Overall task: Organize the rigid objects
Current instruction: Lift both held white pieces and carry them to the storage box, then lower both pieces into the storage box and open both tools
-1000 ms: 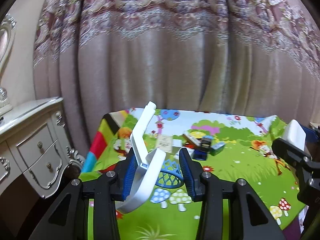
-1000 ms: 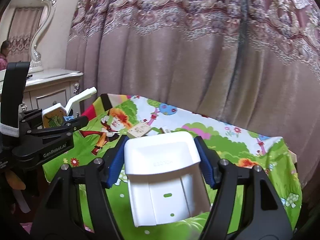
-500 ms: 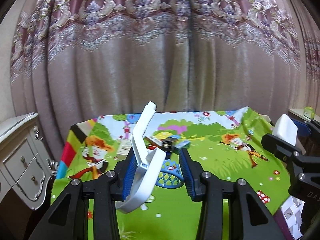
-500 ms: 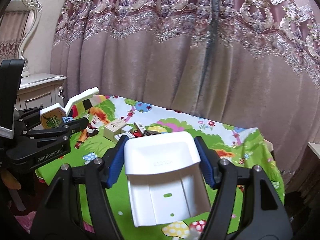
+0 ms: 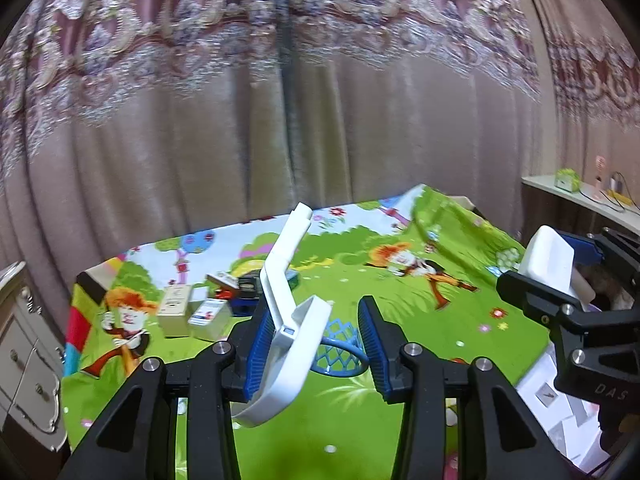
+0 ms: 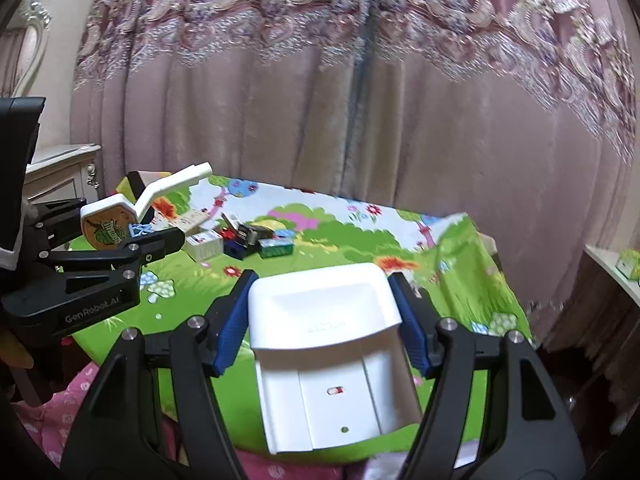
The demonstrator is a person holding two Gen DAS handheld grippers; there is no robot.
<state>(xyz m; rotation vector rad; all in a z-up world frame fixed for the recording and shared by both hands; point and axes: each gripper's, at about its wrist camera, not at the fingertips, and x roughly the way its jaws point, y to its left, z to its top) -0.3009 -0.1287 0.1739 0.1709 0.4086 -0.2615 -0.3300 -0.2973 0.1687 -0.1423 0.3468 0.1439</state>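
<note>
My left gripper holds a white bent plastic piece with a small blue mesh basket attached; the piece rests against the left pad and the jaws stand apart. It also shows in the right wrist view with a round green-and-orange label. My right gripper is shut on a white plastic holder, also seen in the left wrist view. Several small boxes lie in a cluster on the cartoon-print mat, ahead of both grippers.
A pink patterned curtain hangs behind the table. A white carved dresser stands at the left. A shelf with small items is at the right. White boxes lie below the table's right edge.
Both grippers have swung to the right along the table while holding their white pieces. The dresser has slid toward the left edge and the right shelf has come into view.
</note>
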